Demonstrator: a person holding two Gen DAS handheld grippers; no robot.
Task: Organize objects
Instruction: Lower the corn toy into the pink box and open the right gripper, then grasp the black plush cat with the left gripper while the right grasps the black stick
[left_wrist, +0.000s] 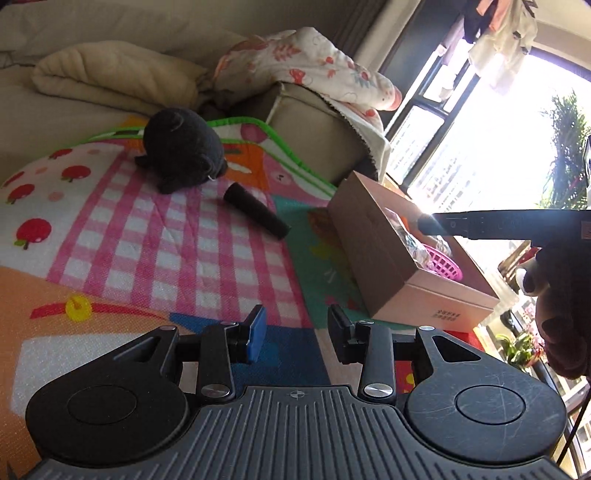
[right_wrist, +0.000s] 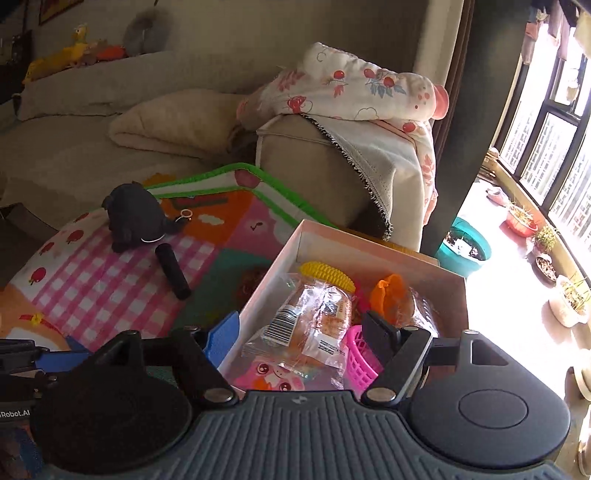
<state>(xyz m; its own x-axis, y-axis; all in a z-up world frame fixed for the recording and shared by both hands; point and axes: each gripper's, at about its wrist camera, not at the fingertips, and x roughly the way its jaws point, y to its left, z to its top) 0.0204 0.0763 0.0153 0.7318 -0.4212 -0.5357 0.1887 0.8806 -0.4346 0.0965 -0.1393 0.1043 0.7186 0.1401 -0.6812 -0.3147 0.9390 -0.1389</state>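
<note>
A black plush toy (left_wrist: 183, 149) and a black cylinder (left_wrist: 255, 210) lie on a colourful play mat (left_wrist: 147, 236). An open cardboard box (left_wrist: 373, 236) stands to their right. My left gripper (left_wrist: 297, 334) is open and empty, low over the mat, short of both black objects. My right gripper (right_wrist: 301, 338) is open and empty above the box (right_wrist: 369, 251), which holds wrapped bread (right_wrist: 314, 325), a yellow toy corn (right_wrist: 327, 275), a pink basket (right_wrist: 362, 360) and an orange toy (right_wrist: 389, 295). The plush (right_wrist: 135, 218) and cylinder (right_wrist: 173, 271) also show left of the box.
A beige sofa (right_wrist: 92, 140) with a folded cream blanket (right_wrist: 173, 125) and a floral quilt (right_wrist: 354, 88) on its armrest stands behind the mat. Potted plants (right_wrist: 521, 221) line a bright window at the right. The right gripper's body (left_wrist: 498, 223) reaches over the box.
</note>
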